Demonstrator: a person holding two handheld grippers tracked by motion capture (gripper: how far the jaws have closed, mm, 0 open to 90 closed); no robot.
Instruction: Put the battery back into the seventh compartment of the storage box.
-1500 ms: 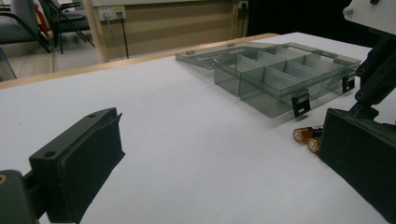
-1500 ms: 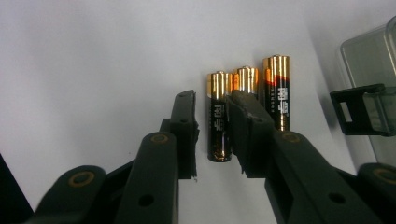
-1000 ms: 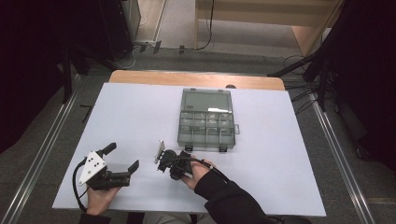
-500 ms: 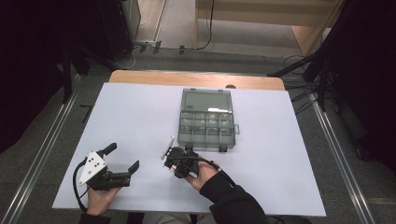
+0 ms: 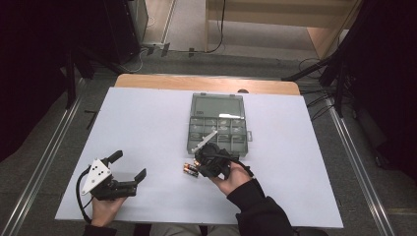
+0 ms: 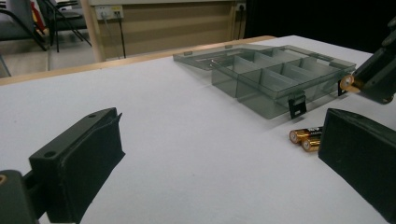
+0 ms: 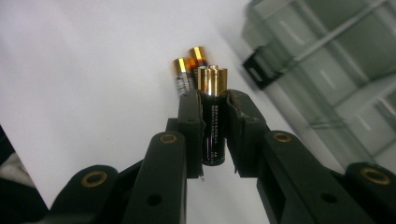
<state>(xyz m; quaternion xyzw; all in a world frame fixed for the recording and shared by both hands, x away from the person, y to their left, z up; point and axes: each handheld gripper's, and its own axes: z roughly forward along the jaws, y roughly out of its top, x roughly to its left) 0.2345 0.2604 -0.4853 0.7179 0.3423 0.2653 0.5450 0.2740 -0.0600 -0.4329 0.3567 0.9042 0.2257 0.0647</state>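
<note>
My right gripper (image 5: 201, 161) is shut on a black AA battery (image 7: 212, 116) with a gold end, held just off the white table. Two more batteries (image 5: 189, 169) lie side by side on the table just beyond its fingertips (image 7: 191, 112). From the left gripper view those batteries (image 6: 306, 137) lie in front of the box, with the right gripper (image 6: 378, 74) and its battery's gold tip (image 6: 347, 83) above them. A smoky clear compartment box (image 5: 216, 125) lies open behind. My left gripper (image 5: 129, 166) rests open at the front left, nothing between its jaws.
The box lid (image 5: 217, 105) lies flat toward the far side, and its latch (image 6: 295, 106) hangs at the near wall. The white table (image 5: 147, 123) ends in a wooden strip (image 5: 206, 82) at the back. Bare table surface spreads left of the box.
My right gripper has moved right toward the box with a battery in it, uncovering two batteries on the table. The left gripper has stayed put.
</note>
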